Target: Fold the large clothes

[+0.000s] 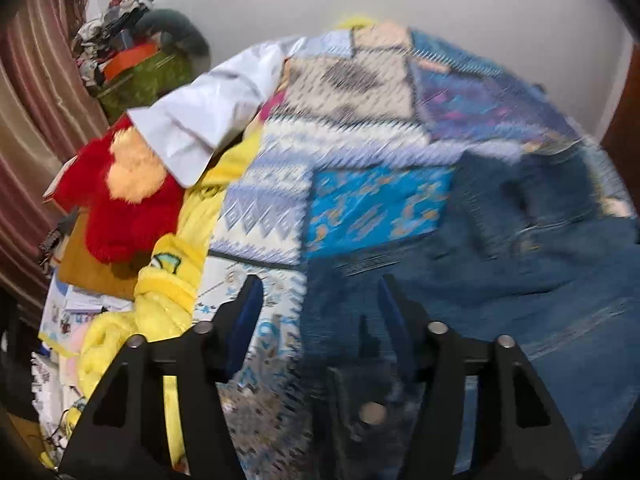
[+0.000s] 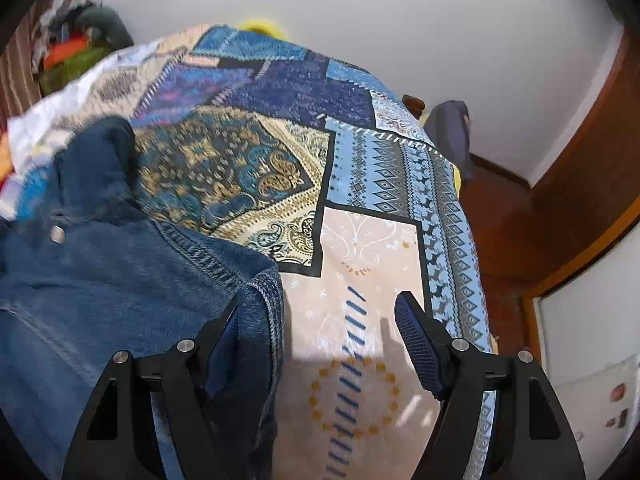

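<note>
Your left gripper (image 1: 318,300) points down at the bed, jaws spread apart, nothing between the blue pads (image 1: 248,312). Frame is motion-blurred. Below and to the right of the jaws lies the denim jacket (image 1: 500,264), spread on the patchwork bedspread (image 1: 352,120); its left edge runs up between your fingers. Left of the bedspread you have a yellow fleece garment (image 1: 172,272), bunched along the bed's side, a red plush item (image 1: 120,200) with a peach patch above it, and a white shirt sleeve (image 1: 200,120) draped over both. Striped curtain (image 1: 36,128) at far left, a clothes pile (image 1: 132,48) in the back corner against the white wall (image 1: 460,12).
</note>
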The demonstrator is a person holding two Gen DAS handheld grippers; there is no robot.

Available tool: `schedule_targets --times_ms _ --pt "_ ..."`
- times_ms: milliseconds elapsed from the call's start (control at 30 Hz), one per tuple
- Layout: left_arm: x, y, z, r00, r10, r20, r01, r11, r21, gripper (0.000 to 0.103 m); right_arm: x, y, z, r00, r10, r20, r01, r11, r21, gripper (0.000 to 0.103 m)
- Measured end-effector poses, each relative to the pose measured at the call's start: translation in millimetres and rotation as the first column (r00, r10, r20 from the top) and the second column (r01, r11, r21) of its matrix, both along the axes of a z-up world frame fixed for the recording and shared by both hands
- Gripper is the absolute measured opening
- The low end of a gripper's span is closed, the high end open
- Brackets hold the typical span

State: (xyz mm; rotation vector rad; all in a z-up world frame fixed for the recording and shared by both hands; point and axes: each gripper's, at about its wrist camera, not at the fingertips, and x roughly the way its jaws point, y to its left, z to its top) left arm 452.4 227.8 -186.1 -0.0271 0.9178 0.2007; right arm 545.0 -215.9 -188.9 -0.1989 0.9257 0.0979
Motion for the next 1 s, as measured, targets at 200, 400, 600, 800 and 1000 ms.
schedule_targets --times_ms 200,400,600,800,1000 --pt "1 -51 10 0.992 -0.122 -0.019 0.12 0.99 -0.072 0.077 -43 18 50 0.989 0.102 0.104 -0.11 0.991 0.072 0.074" --pt "16 -122 -24 0.958 -0.262 -0.116 0.252 0.964 -0.09 0.079 -60 49 47 0.978 0.205 0.025 -0.205 0.95 0.237 0.089" --pt "34 -144 -69 0.947 -0.27 -0.174 0.264 0.963 -0.054 0.089 -61 79 -17 0.949 0.265 -0.173 -0.222 0.946 0.236 0.089" --pt "48 -104 -83 0.975 -0.125 -0.184 0.121 0.992 -0.03 0.092 -96 90 -32 0.929 0.354 -0.106 -0.352 0.935 0.039 0.09" --pt "22 -80 -77 0.978 -0.07 -0.198 0.069 0.998 -0.01 0.092 -109 56 -31 0.942 0.3 -0.151 -0.292 0.954 0.07 0.093"
